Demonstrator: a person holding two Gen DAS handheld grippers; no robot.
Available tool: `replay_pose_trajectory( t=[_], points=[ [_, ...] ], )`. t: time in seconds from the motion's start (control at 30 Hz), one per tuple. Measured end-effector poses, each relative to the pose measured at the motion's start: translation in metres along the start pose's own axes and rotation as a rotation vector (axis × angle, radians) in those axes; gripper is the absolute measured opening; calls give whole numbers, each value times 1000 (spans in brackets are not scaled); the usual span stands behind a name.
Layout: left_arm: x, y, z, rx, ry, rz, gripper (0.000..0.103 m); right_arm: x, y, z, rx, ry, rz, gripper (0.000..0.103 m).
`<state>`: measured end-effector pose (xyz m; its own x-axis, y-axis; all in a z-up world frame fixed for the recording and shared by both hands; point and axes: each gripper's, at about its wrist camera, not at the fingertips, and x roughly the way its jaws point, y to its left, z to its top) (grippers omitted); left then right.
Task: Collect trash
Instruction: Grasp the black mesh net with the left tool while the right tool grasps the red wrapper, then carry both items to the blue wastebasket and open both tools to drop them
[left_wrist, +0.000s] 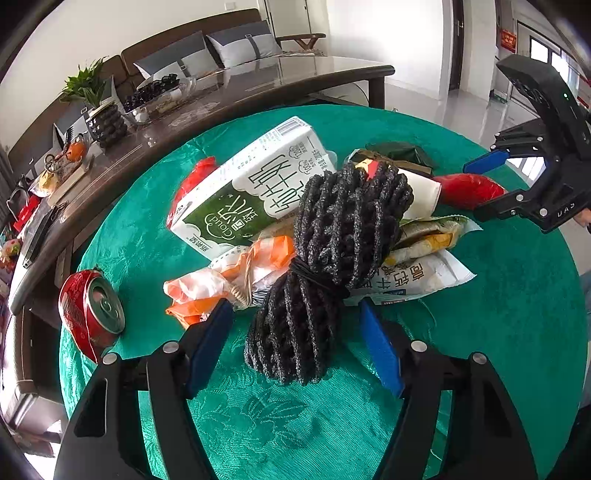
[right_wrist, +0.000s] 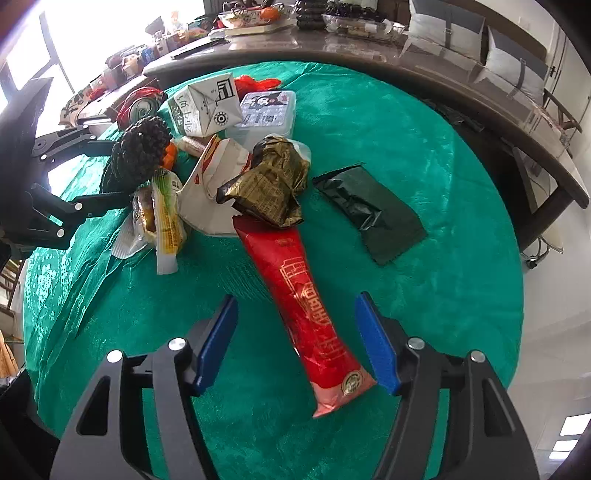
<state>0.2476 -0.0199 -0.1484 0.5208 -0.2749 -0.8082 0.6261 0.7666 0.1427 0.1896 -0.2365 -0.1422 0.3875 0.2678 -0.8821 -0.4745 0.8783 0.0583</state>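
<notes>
Black foam net (left_wrist: 314, 273) between left claw (left_wrist: 295, 332) pads

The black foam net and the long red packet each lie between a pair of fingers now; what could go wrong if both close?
1. The black foam net leans on the orange wrapper and snack bags, so lifting it may drag them along.
2. The red packet has its far end tucked under the gold wrapper; pulling may scatter the pile.
3. The packet looks flat and slick, so the fingers may pinch the green cloth instead.
</notes>
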Motion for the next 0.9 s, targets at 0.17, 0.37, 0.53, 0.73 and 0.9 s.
replay_pose_trajectory(
  t=[0.17,0.37,0.53,0.73,0.9],
  points=[
    [9,8,-2,-32,56,-40,45,-1,-6,-4,19,60,7,21],
    [-18,2,-14,-67,49,-73,34,-27,-5,-24,116,22,55,10],
    [-55,-15,-25,-135,50,-123,33,-49,0,-41,231,-40,145,10],
    [-82,-72,-6,-160,12,-196,33,-93,-26,-84,399,-154,192,10],
    [-79,-145,44,-138,-25,-296,33,-140,-93,-151,532,-183,19,10]
  ],
)
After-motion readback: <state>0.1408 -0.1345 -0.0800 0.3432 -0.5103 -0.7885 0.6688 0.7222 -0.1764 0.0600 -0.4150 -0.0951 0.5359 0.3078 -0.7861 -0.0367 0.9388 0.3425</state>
